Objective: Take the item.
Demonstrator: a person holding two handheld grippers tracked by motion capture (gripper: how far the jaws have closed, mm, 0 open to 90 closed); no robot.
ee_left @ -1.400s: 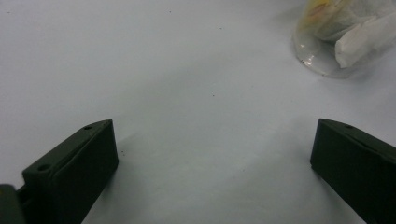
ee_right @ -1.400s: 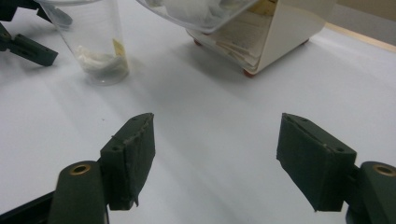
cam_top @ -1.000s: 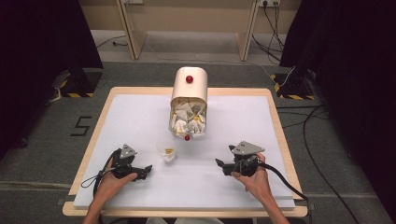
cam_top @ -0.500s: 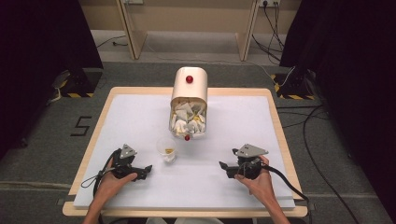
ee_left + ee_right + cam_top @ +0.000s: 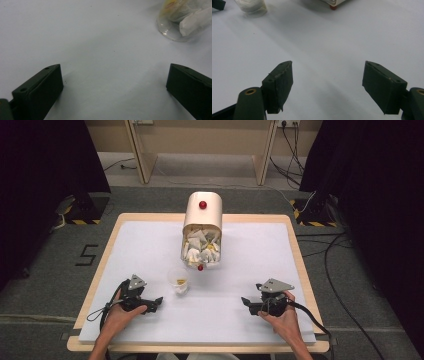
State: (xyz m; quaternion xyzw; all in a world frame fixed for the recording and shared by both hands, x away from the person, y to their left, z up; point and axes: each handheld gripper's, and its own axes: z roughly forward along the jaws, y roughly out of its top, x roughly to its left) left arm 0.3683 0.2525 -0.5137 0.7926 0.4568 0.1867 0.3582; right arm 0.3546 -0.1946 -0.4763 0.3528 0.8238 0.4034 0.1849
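Observation:
A beige bin (image 5: 202, 227) with a red knob lies tipped on the white table top (image 5: 300, 270), its mouth full of crumpled white and yellow paper. A clear plastic cup (image 5: 178, 281) holding paper scraps stands just in front of it; the cup (image 5: 178, 18) also shows up ahead of the left jaws, and the cup (image 5: 252, 7) lies far off in the right gripper view. My left gripper (image 5: 159, 302) rests open at the front left, a little left of the cup. My right gripper (image 5: 245, 303) rests open at the front right. Nothing sits between either pair of jaws.
The table has a wooden rim (image 5: 95, 285) all round. Cables (image 5: 320, 330) trail from both grippers over the front edge. The bin's lower edge with a red foot (image 5: 333, 7) appears at the top of the right gripper view. Dark curtains flank the floor on both sides.
The right gripper has shifted slightly to the right and toward the front edge. The left gripper, cup and bin have stayed put.

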